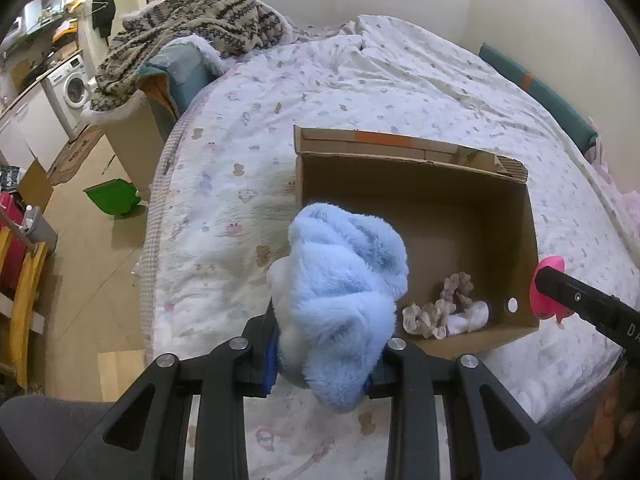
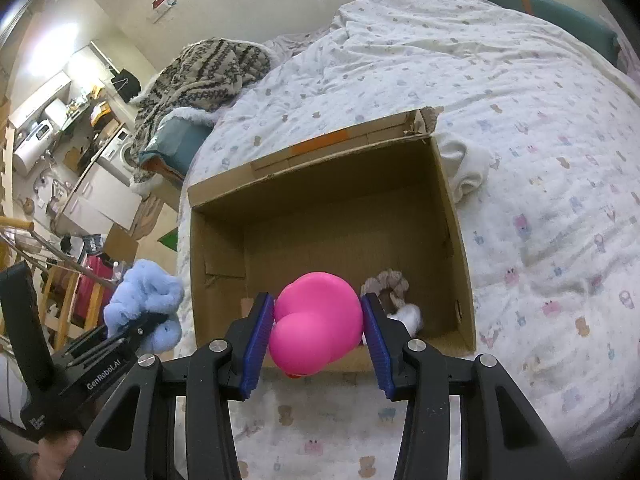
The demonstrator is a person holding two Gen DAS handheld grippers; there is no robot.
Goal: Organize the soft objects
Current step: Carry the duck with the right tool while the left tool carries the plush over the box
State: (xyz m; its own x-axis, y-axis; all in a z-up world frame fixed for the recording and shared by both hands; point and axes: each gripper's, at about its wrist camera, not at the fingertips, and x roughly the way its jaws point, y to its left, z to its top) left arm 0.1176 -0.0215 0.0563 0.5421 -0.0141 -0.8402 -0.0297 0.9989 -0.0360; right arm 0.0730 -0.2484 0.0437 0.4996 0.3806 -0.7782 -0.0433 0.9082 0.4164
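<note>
**Two grippers, two soft things, one box**

Both grippers hold something at the near edge of the box (image 1: 416, 216), which sits open on the bed (image 1: 248, 128).

Only the left wrist view shows the left gripper (image 1: 324, 364) up close: its jaws are clamped on a blue plush (image 1: 344, 296), a shaggy, crumpled bundle with a white patch on its left side, held above the box's near left corner. From the right wrist view the same plush (image 2: 146, 308) appears only as a tuft at the left, outside the box wall (image 2: 216, 248).

Only the right wrist view shows the right gripper (image 2: 318, 332) fully: its blue pads (image 2: 256, 344) press on either side of a pink toy (image 2: 316, 320), smooth and rounded in two lobes, with a bit of red at the bottom. It hangs over the box's near edge. In the left view just a sliver of that toy (image 1: 546, 288) shows behind a black finger.

Both views show a beige scrunchie (image 1: 440, 304) on the box floor beside something white and fluffy. A white cloth (image 2: 468, 164) beyond the box's far right corner appears in the right view alone; a green dustpan (image 1: 114, 198) shows fully only in the left.
</note>
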